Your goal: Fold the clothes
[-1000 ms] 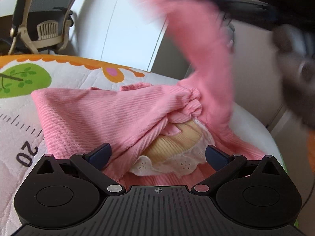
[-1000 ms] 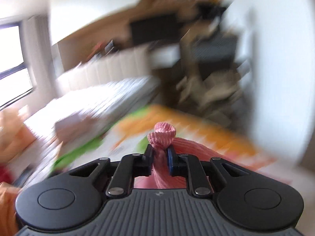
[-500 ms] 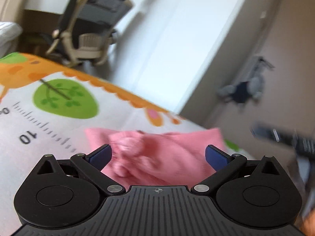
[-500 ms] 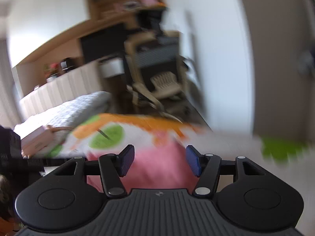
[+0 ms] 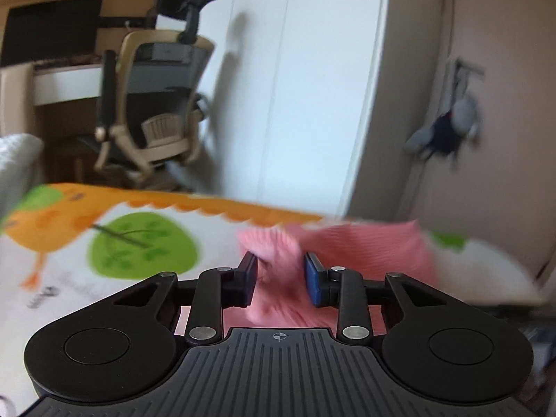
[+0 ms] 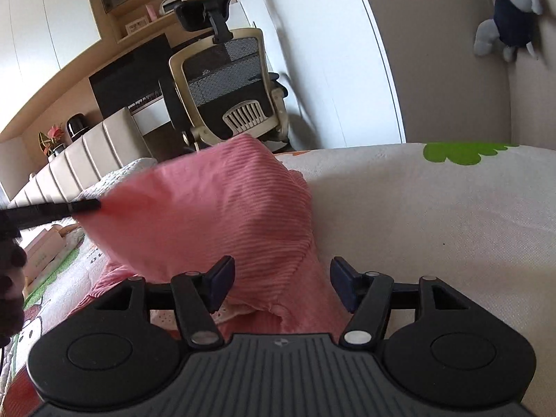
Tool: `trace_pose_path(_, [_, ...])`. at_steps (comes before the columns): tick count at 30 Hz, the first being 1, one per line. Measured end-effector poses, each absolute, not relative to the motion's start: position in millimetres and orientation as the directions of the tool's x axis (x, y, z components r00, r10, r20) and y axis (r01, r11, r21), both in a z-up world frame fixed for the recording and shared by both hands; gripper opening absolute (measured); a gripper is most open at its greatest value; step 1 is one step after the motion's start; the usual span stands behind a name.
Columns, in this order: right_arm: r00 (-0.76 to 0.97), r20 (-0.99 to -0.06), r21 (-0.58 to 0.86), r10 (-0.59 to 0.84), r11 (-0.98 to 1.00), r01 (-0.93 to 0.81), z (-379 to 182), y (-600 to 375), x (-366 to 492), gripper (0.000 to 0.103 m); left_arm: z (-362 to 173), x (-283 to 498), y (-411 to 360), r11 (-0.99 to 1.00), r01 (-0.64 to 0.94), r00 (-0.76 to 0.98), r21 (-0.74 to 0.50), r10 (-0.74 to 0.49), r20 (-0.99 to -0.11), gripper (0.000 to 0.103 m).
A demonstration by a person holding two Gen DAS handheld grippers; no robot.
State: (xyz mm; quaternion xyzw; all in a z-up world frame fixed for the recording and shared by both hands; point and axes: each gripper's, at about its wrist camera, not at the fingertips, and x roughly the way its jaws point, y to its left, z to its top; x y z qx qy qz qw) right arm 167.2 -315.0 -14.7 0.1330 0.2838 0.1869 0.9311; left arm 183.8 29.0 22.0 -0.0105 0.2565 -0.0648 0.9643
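A pink ribbed garment [image 5: 365,246] lies on a printed quilted mat [image 5: 139,243]. My left gripper [image 5: 281,278] is shut on a bunched fold of it, the cloth filling the narrow gap between the blue pads. In the right wrist view the left gripper [image 6: 83,205] holds that fold up, so the pink garment [image 6: 208,215] rises like a tent off the mat [image 6: 417,208]. My right gripper [image 6: 282,283] stands open low over the garment's near part, its fingers straddling the cloth. A bit of white lace trim [image 6: 236,309] shows under the pink.
An office chair [image 6: 236,87] and a desk stand beyond the mat's far edge. A grey plush toy [image 6: 510,10] hangs on the wall at right. A padded headboard [image 6: 87,153] and a small box [image 6: 45,246] are at left.
My right gripper let go of the pink cuff and opened, then dropped low over the garment. My left gripper went from wide open to shut on a fold and raised it.
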Motion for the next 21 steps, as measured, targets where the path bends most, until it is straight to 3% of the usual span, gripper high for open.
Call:
trace_pose_path(1, [0.767,-0.481,0.354,0.424,0.894,-0.273,-14.8,-314.4,168.0,0.062,13.2,186.0,32.8,0.996,0.084,0.849,-0.012,-0.078,-0.523,0.039])
trace_pose_path(3, [0.764,-0.485,0.356,0.425,0.894,-0.271,-14.9,-307.7,177.7,0.064,3.9,185.2,46.1,0.995,0.049,0.827,-0.091,-0.091,-0.554,0.041])
trace_pose_path(5, [0.762,-0.489,0.355,0.425,0.895,-0.27,-14.7,-307.6,178.2,0.064,-4.1,183.5,60.1,0.982,0.014,0.807,-0.188,-0.123,-0.578,0.051])
trace_pose_path(6, [0.757,-0.495,0.349,0.426,0.896,-0.275,-14.3,-306.3,179.7,0.064,-8.1,182.7,67.2,0.972,-0.004,0.796,-0.236,-0.14,-0.589,0.062])
trace_pose_path(8, [0.747,-0.513,0.306,0.422,0.904,-0.3,-8.4,-302.6,179.5,0.064,-4.7,177.6,74.9,0.938,-0.006,0.8,-0.348,-0.204,-0.565,0.069])
trace_pose_path(12, [0.775,-0.494,0.217,0.393,0.919,-0.328,17.3,-303.8,179.3,0.066,8.0,175.5,62.4,0.923,0.132,0.818,-0.362,-0.307,-0.487,0.094])
trace_pose_path(14, [0.794,-0.477,0.173,0.376,0.926,-0.335,31.4,-305.7,179.7,0.072,3.1,179.6,51.9,0.928,0.163,0.814,-0.334,-0.318,-0.486,0.093])
trace_pose_path(18, [0.823,-0.458,0.101,0.336,0.94,-0.327,50.5,-307.0,187.7,0.074,-10.2,186.8,32.7,0.94,0.19,0.806,-0.282,-0.313,-0.503,0.092])
trace_pose_path(20, [0.827,-0.453,0.076,0.332,0.939,-0.335,57.2,-305.6,193.9,0.075,-15.2,196.3,31.3,0.939,0.171,0.797,-0.299,-0.311,-0.519,0.087])
trace_pose_path(21, [0.826,-0.453,0.074,0.336,0.937,-0.341,59.8,-304.9,198.5,0.075,-17.4,201.4,31.2,0.937,0.161,0.792,-0.309,-0.31,-0.526,0.078])
